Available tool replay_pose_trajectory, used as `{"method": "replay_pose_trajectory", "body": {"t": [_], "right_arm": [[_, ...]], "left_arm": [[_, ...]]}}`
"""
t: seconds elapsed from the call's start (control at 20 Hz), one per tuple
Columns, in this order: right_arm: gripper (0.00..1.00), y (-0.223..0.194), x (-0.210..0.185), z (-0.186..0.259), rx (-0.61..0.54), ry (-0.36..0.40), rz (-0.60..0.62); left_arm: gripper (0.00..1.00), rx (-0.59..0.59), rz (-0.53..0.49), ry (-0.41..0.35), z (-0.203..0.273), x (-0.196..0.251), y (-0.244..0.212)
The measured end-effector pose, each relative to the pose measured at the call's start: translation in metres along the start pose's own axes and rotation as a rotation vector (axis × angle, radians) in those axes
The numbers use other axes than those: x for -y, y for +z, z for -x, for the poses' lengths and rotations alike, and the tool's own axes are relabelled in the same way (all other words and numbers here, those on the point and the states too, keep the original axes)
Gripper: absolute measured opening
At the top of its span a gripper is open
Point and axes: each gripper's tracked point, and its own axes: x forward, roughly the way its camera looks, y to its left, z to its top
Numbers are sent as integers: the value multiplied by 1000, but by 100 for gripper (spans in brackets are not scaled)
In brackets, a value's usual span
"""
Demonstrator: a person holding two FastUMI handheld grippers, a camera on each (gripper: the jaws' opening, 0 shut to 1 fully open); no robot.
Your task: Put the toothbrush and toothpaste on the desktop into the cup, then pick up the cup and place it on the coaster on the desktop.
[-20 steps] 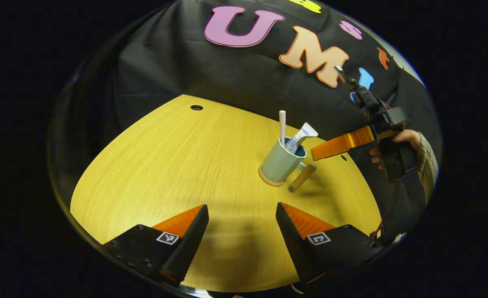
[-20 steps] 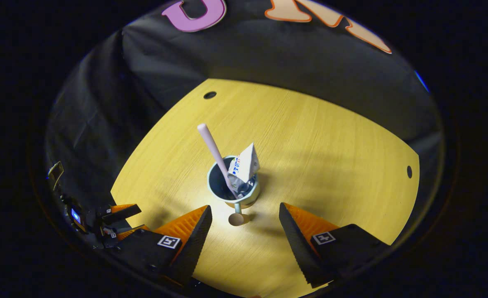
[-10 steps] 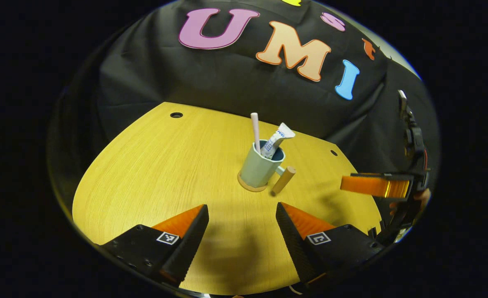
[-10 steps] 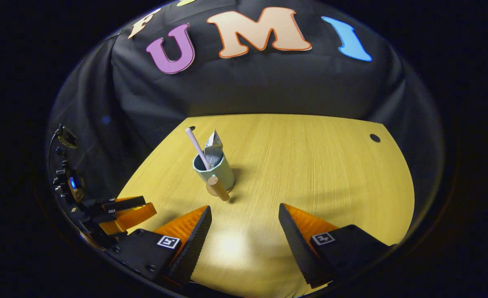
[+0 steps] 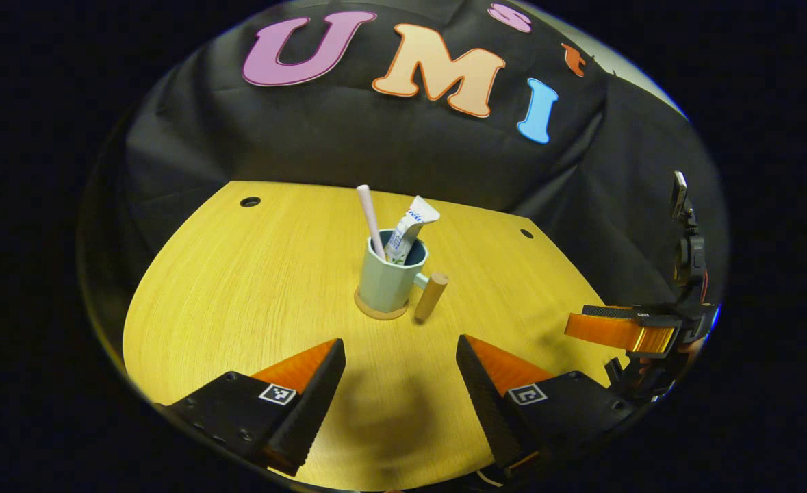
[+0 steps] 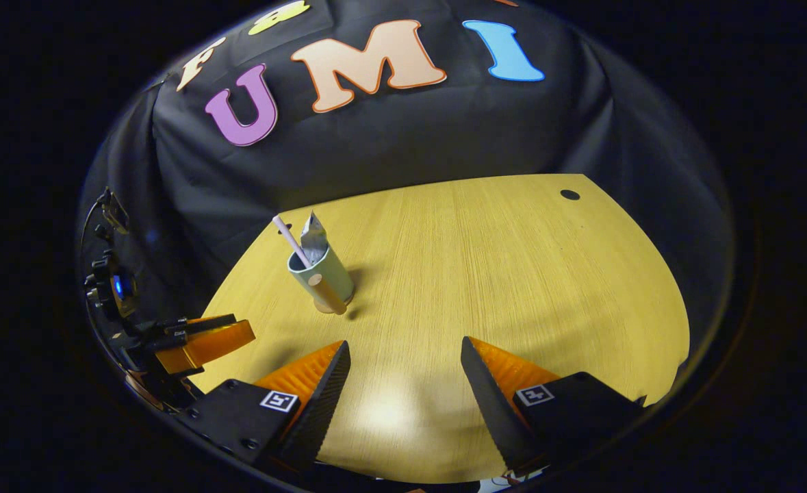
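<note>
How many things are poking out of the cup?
2. A pink toothbrush leans at the left of the cup, and a toothpaste tube sticks up at its right. Anything deeper inside is hidden.

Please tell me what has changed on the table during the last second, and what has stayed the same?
The right gripper drew back from the cup, jaws open; the left gripper stayed open. The cup still stands on the coaster with toothbrush and toothpaste inside.

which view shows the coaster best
The left gripper view: the coaster shows as a tan rim under the near side of the cup, clear of the handle. In the right gripper view the cup is smaller and its handle covers the base, so little of the coaster can be made out.
</note>
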Motion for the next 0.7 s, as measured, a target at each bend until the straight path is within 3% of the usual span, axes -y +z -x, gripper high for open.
{"method": "replay_pose_trajectory", "body": {"t": [0.2,0.5,0.55,0.65,0.7], "right_arm": [[99,9,0,7,23,8,-33],[99,12,-2,13,51,-14,-47],[95,12,-4,13,54,-20,-50],[99,12,-5,17,63,-27,-54],[95,12,-5,19,66,-32,-56]], "left_arm": [[95,-12,-15,-40,-1,7,-2],[96,-48,-38,-41,4,2,-8],[96,-48,-38,-41,4,2,-9],[95,-50,-44,-40,5,-1,-10],[95,-51,-45,-41,4,-2,-10]]}}
